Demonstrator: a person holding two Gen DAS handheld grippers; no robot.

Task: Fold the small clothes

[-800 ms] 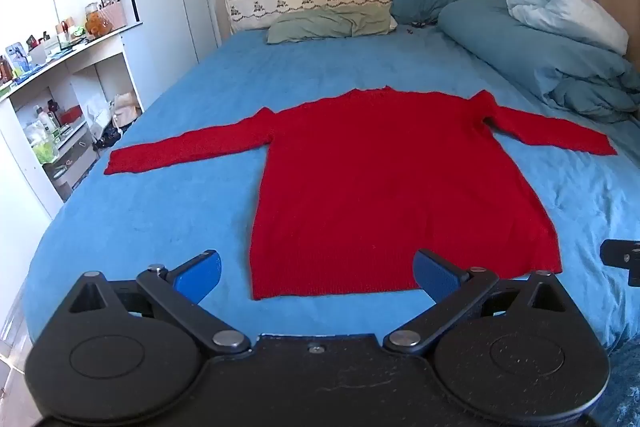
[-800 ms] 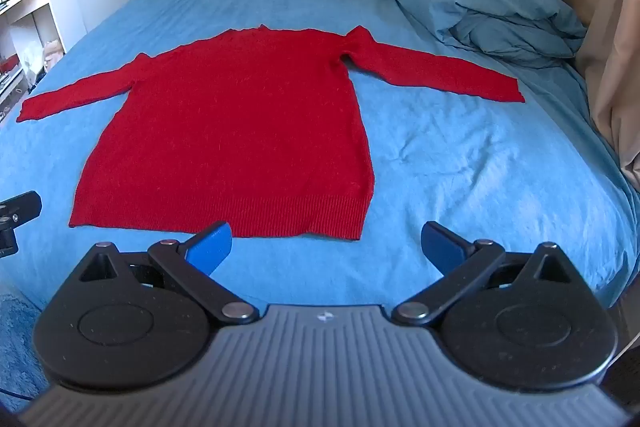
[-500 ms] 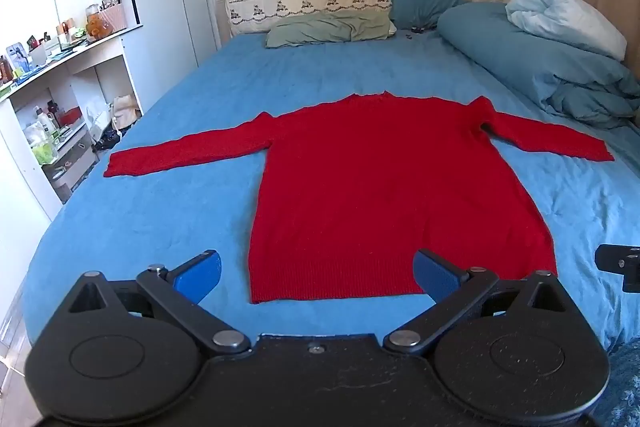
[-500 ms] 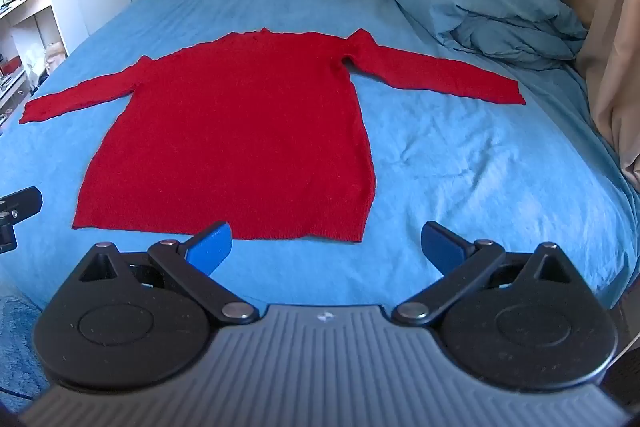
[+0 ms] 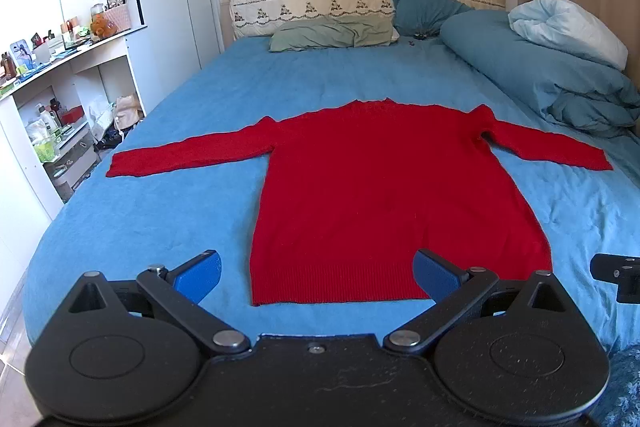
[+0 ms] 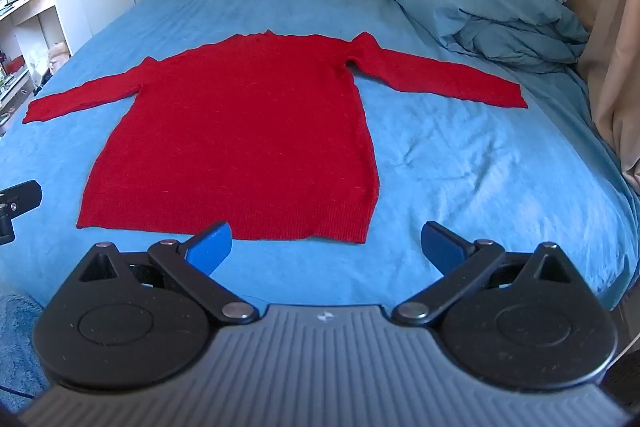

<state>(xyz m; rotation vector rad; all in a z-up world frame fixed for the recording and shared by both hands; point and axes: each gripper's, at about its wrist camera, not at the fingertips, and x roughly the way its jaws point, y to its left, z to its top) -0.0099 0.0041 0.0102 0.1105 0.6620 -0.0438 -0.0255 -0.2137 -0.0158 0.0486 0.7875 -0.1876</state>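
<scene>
A red knitted sweater [image 5: 384, 195] lies flat on the blue bed sheet [image 5: 160, 227], both sleeves spread out sideways, hem toward me. It also shows in the right wrist view [image 6: 240, 131]. My left gripper [image 5: 318, 277] is open and empty, held near the foot of the bed just short of the hem. My right gripper [image 6: 326, 247] is open and empty, near the hem's right corner. Neither touches the sweater.
A rolled teal duvet [image 5: 540, 83] with a pale pillow [image 5: 568, 27] lies along the bed's right side. Pillows [image 5: 332, 35] and a headboard stand at the far end. White shelves [image 5: 52, 99] stand left of the bed. A curtain [image 6: 612, 47] hangs at the right.
Both views have shifted slightly, so the sweater sits a little lower and nearer in frame. Both grippers stay open and the sweater has not moved.
</scene>
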